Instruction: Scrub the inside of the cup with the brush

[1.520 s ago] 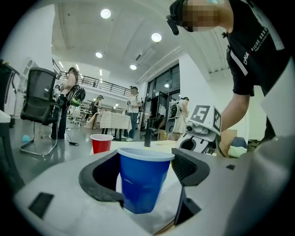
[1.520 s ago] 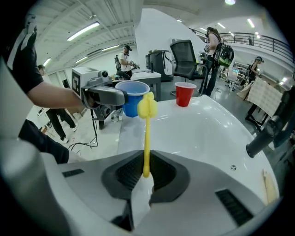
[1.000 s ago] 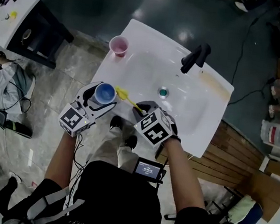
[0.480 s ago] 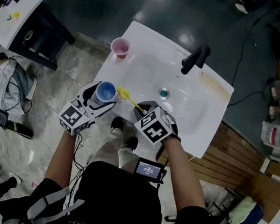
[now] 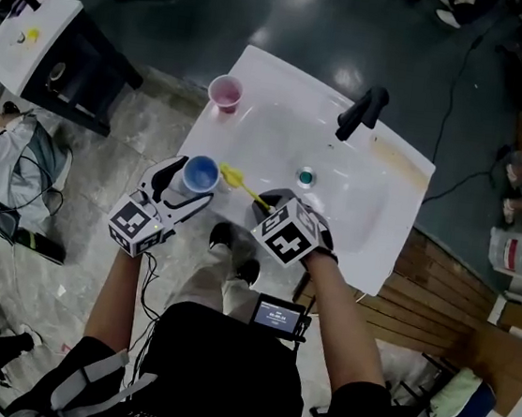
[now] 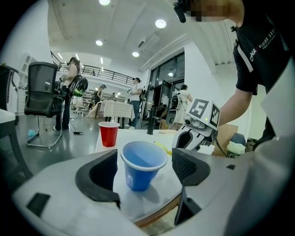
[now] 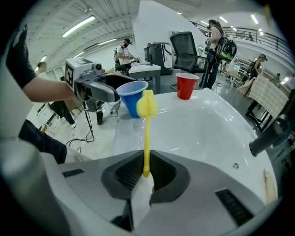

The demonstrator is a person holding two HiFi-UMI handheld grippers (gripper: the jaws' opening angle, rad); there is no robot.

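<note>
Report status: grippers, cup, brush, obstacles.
Left gripper open around blue cup. Right gripper shut on yellow brush. Its head beside cup, not yet inside. Nothing between them.

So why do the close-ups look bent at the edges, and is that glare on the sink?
Left gripper view: a wide-angle lens bows straight lines and darkens the corners, yet the blue cup stays sharp. Right gripper view: same bending; the yellow brush is crisp, and ceiling lights glint on the glossy sink. Head view: sink looks overexposed.

A white sink (image 5: 280, 130) bears a blue cup (image 5: 199, 174) on its near rim and a red cup (image 5: 225, 91) farther back.
</note>
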